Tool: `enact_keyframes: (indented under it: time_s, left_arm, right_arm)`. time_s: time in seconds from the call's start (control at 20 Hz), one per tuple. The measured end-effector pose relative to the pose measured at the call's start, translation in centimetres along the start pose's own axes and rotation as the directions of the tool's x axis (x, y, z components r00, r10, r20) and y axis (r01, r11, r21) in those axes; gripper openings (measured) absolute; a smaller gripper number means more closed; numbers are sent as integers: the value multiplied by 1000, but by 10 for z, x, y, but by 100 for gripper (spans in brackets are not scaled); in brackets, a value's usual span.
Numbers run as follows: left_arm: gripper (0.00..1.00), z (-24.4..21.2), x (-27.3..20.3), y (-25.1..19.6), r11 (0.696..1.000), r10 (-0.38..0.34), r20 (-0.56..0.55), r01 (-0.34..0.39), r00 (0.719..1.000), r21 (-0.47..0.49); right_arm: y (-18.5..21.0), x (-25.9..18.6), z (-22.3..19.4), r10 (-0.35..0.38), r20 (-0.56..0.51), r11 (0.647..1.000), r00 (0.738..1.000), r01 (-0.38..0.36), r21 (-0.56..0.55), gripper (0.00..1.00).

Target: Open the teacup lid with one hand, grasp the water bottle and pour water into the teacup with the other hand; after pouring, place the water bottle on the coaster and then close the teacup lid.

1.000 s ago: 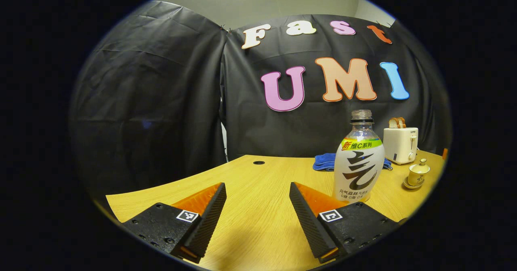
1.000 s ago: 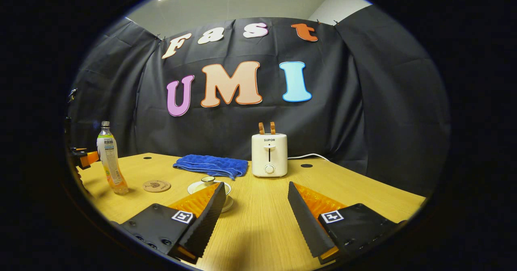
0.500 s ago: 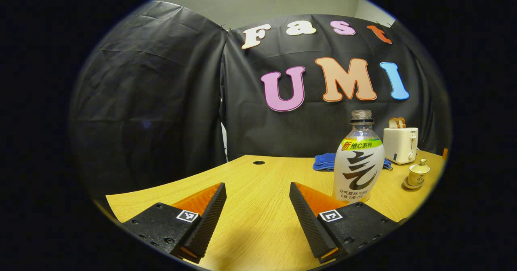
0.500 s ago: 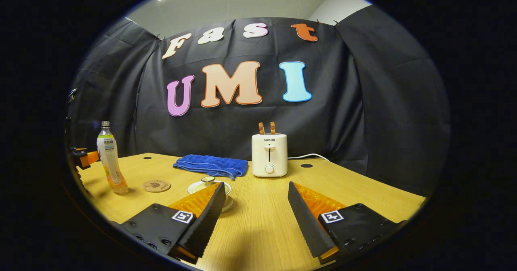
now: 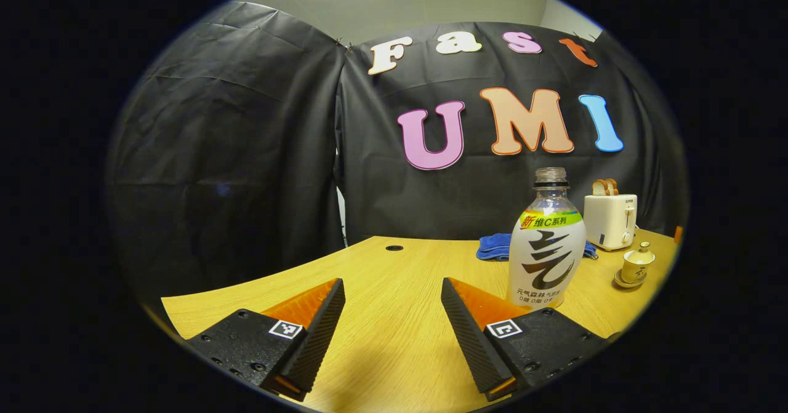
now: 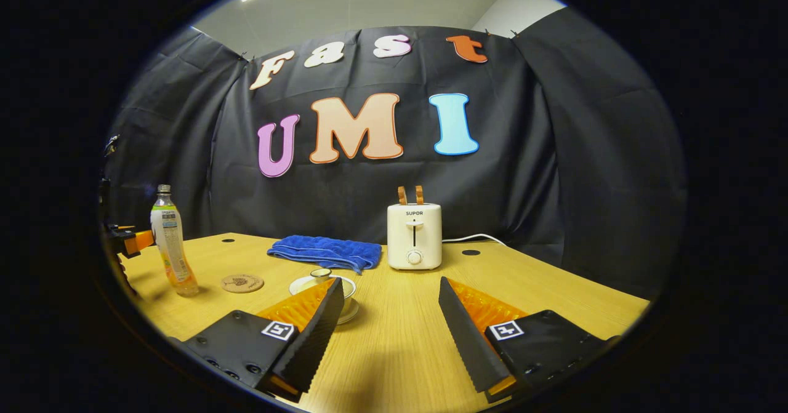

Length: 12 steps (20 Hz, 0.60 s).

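An uncapped water bottle [image 5: 546,244] with a white label stands upright on the wooden table [image 5: 394,290], just right of and beyond my open left gripper [image 5: 391,314]. Farther right sits the lidded cream teacup [image 5: 637,264] on its saucer. In the right gripper view, my right gripper [image 6: 388,314] is open and empty; the teacup [image 6: 321,280] peeks out behind its left finger. The bottle [image 6: 172,250] stands far left, with the round cork coaster [image 6: 242,283] between it and the cup. The left gripper's tip [image 6: 134,240] shows beside the bottle.
A white toaster [image 6: 414,236] holding toast stands at the back of the table, its cord trailing right. A folded blue towel [image 6: 326,252] lies to its left. Cable holes [image 6: 470,252] dot the tabletop. Black cloth walls surround the table.
The right gripper view has shifted very slightly, things sliding a little to the right. The left gripper has not moved.
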<state>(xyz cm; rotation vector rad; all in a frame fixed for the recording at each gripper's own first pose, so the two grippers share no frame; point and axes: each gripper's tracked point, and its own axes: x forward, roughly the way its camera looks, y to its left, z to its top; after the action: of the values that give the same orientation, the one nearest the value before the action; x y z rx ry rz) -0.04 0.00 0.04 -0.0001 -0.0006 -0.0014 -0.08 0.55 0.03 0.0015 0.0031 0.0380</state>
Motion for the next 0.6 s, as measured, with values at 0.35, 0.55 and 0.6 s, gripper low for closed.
enact_keyframes:
  time_s: [0.35,0.55,0.6]
  left_arm:
    - [92,0,0,0,1000,-1,1,1,1000,1]
    - [92,0,0,0,1000,-3,1,3,1000,1]
    - [92,0,0,0,1000,-3,2,3,1000,1]
  right_arm:
    - [26,4,-2,136,-8,991,991,-136,6,95]
    - [35,13,-3,173,-12,985,985,-173,8,98]
    - [37,16,-4,179,-12,984,984,-179,8,98]
